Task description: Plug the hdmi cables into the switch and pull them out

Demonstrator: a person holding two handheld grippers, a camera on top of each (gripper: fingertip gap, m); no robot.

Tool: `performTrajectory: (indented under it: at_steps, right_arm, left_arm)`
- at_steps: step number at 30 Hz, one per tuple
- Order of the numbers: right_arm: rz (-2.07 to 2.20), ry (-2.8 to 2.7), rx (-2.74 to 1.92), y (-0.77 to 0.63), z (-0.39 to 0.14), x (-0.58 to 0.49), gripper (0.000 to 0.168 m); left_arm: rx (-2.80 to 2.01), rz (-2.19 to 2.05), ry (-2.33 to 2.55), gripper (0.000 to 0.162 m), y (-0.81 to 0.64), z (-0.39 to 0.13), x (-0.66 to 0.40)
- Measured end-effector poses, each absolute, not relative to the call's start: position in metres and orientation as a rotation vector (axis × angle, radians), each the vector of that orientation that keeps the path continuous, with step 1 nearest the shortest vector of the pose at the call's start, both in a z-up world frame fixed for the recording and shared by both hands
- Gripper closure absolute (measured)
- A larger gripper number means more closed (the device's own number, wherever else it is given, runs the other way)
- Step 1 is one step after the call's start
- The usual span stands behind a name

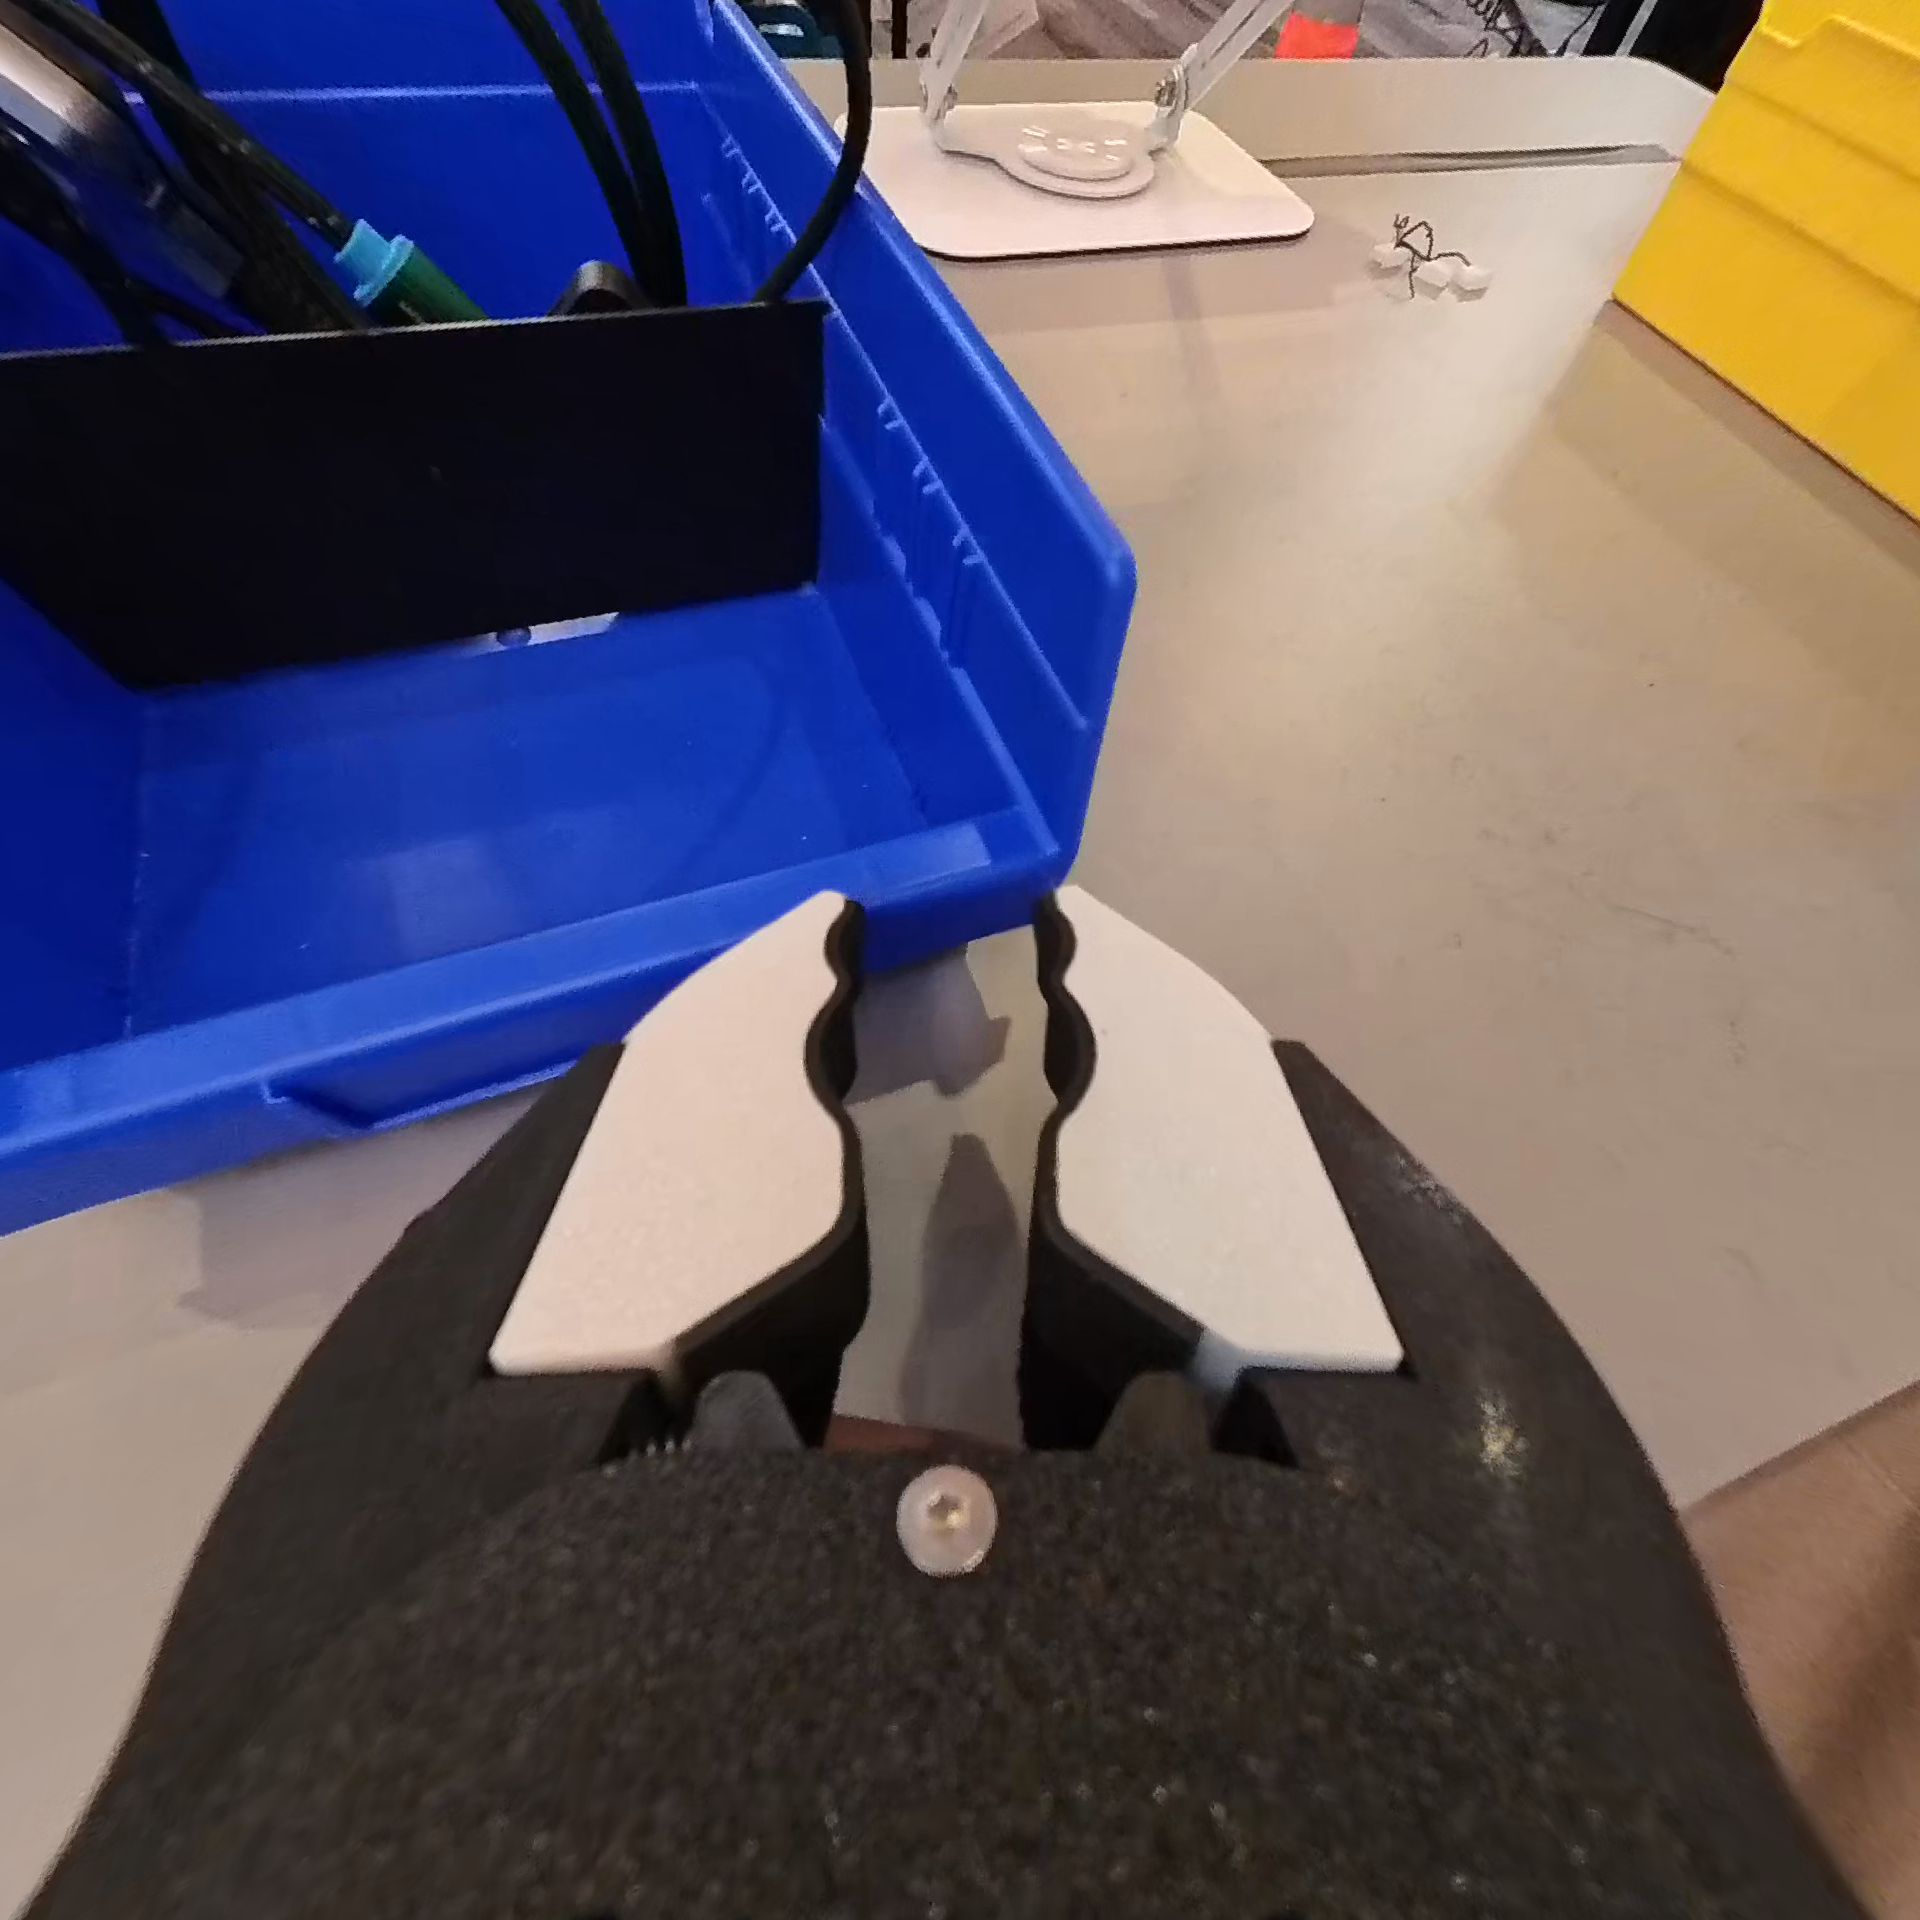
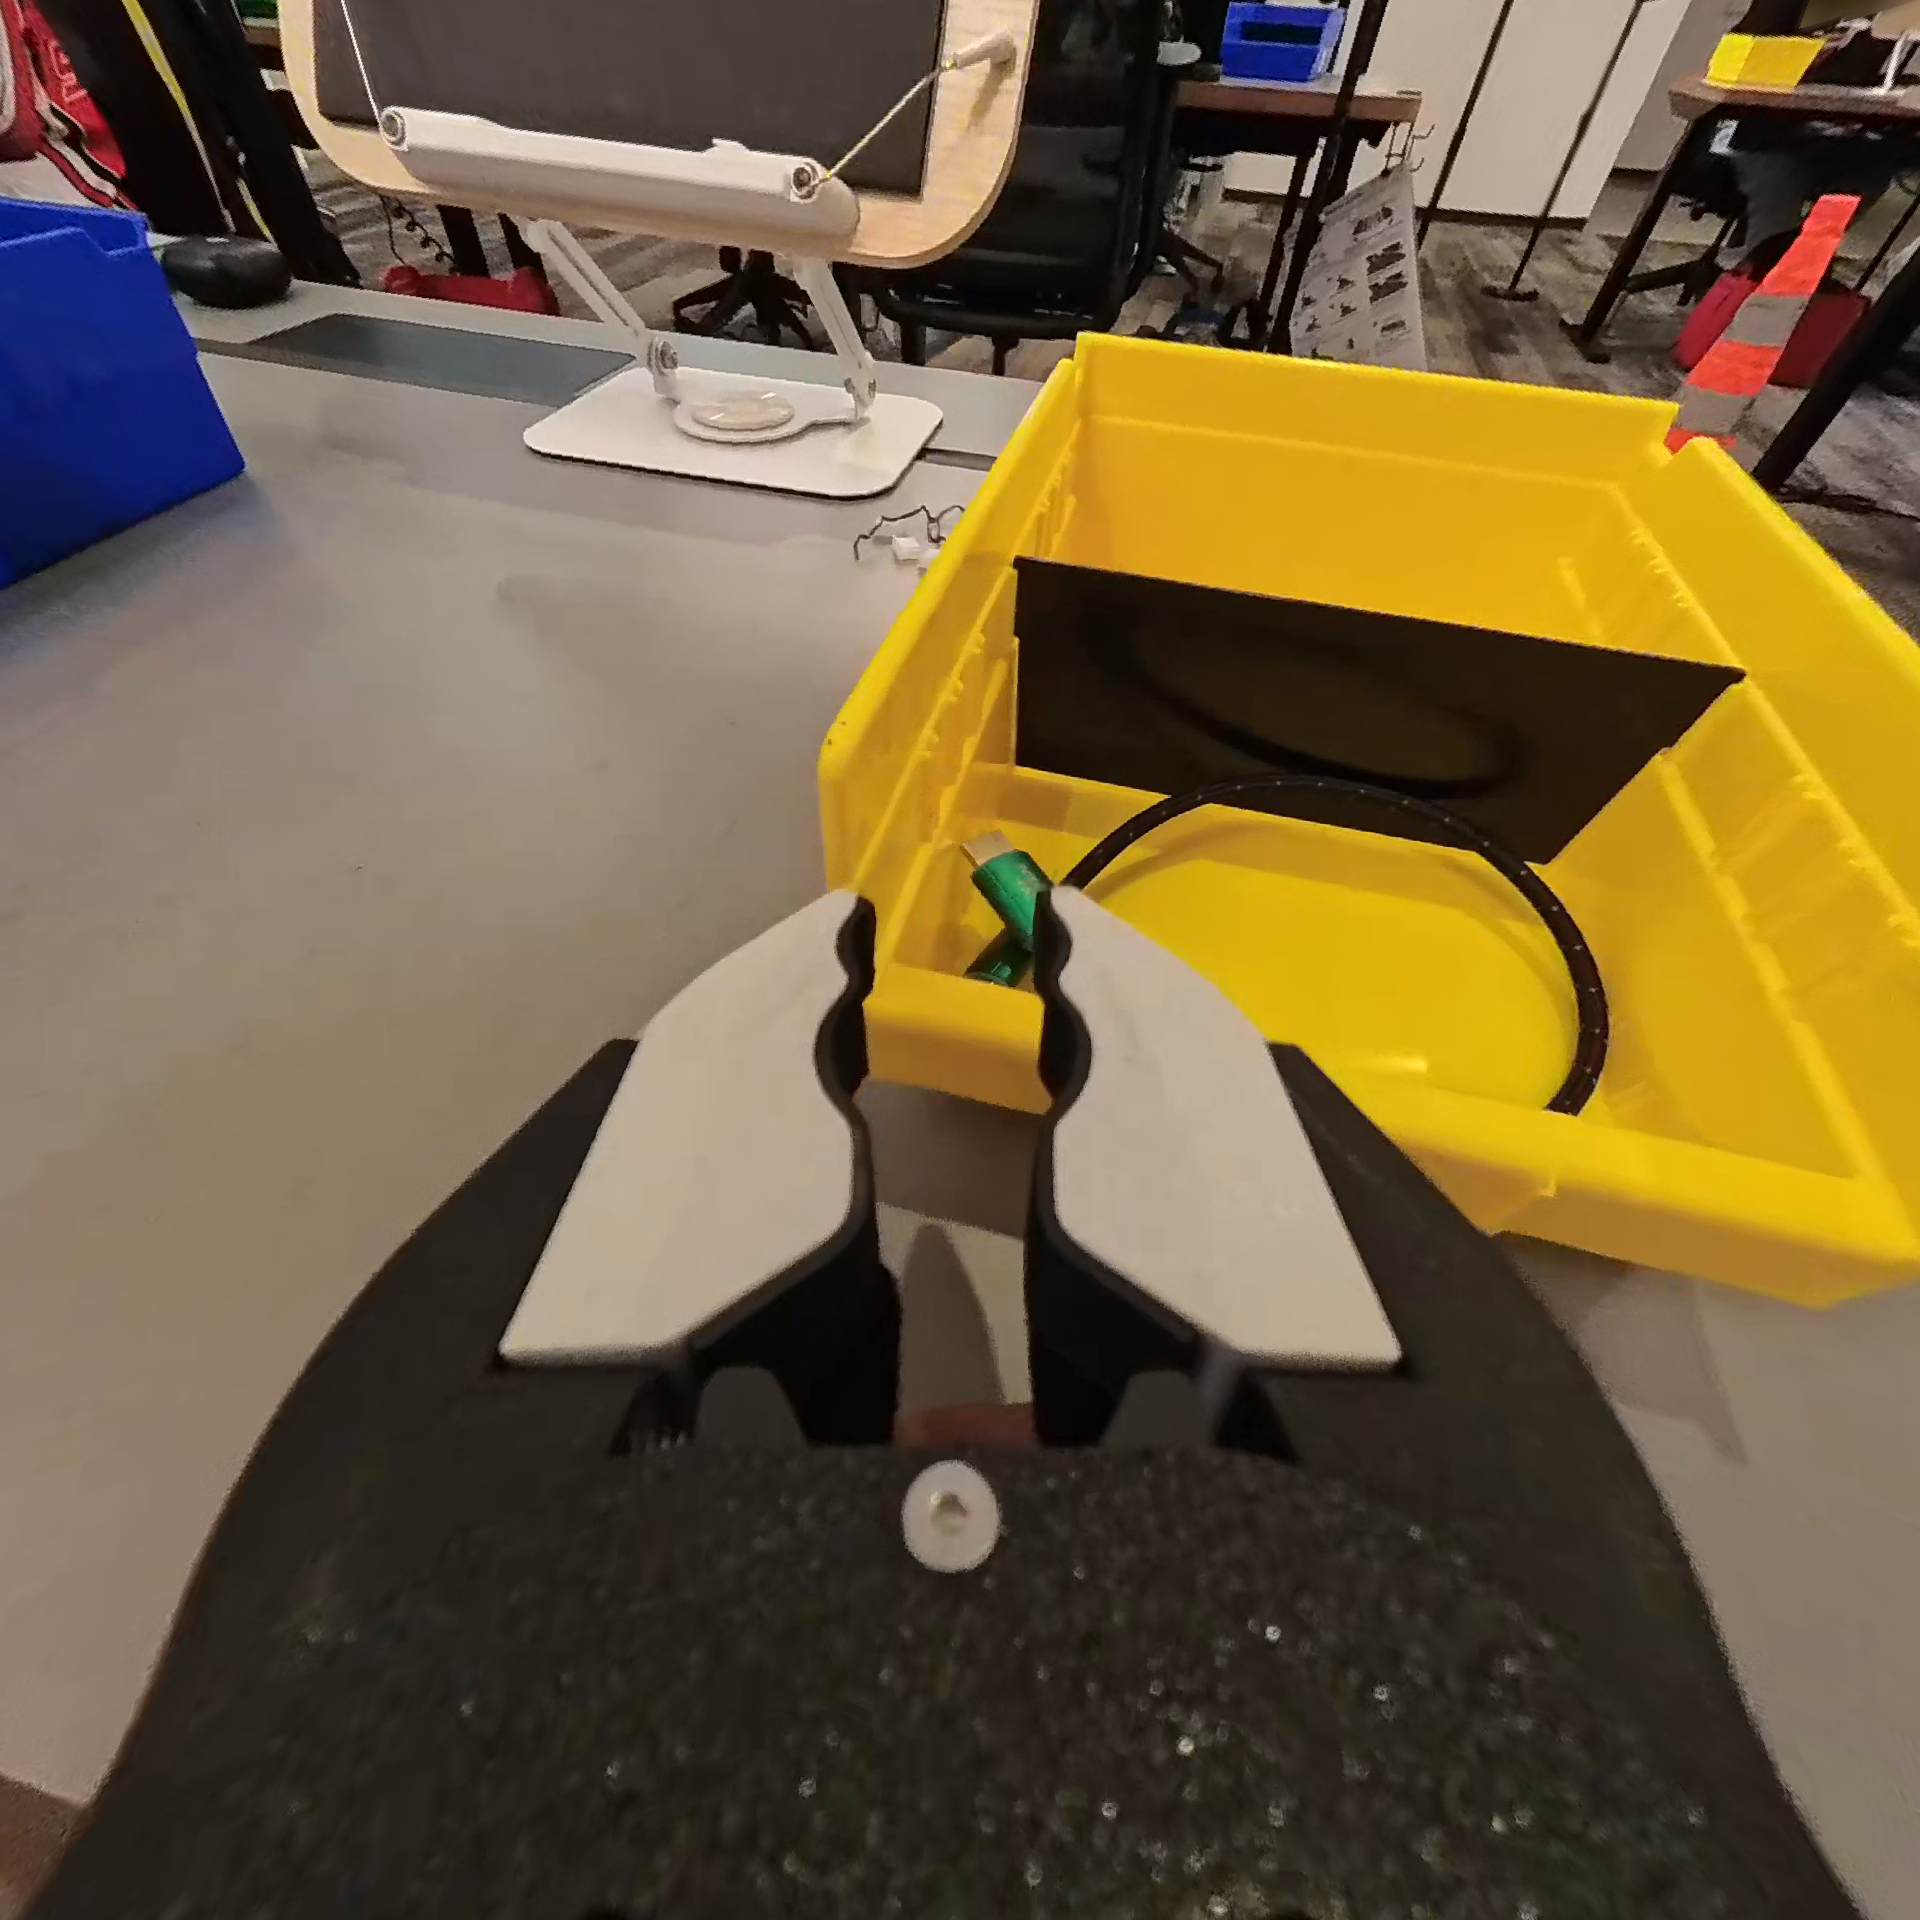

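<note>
Blue bin (image 1: 1039, 644), left of my station on the grey table (image 1: 1455, 831): black divider (image 1: 416, 488) across it, near compartment bare, far compartment holding black hdmi cables (image 1: 623, 156) and one green plug with a teal cap (image 1: 400, 275). My left gripper (image 1: 948, 935) hovers at the bin's near corner, fingers apart, nothing between them.

Yellow bin (image 2: 1558, 1195), right side: black divider (image 2: 1330, 707); in the near compartment lies one coiled black cable (image 2: 1558, 935) with green plugs (image 2: 1006, 883). My right gripper (image 2: 951, 925) sits at the near rim by those plugs, fingers apart, holding nothing.

Switch: I cannot pick it out.

White stand (image 2: 738, 436): far table edge.
</note>
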State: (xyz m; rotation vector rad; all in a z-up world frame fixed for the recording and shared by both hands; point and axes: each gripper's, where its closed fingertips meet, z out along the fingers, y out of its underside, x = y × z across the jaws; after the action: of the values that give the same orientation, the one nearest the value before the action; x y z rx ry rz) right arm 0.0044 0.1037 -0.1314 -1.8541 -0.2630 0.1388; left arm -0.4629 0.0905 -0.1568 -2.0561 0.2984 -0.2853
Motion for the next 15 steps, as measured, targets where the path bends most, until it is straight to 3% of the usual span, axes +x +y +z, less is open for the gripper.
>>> performTrajectory:
  at_steps: [5,9,15]
  right_arm:
    - [0.158,-0.253,-1.863,0.103,-0.133,0.005,0.14]
    - [0.17,-0.253,-1.88,0.104,-0.137,0.005,0.14]
    - [0.311,-0.192,-1.903,0.101,-0.141,0.002,0.14]
  left_arm:
    - [-2.011,-0.274,0.227,0.129,0.09,-0.135,-0.472]
    - [-1.956,-0.37,0.178,0.125,0.098,-0.085,-0.47]
    - [-1.95,-0.164,0.319,0.12,0.128,-0.029,-0.473]
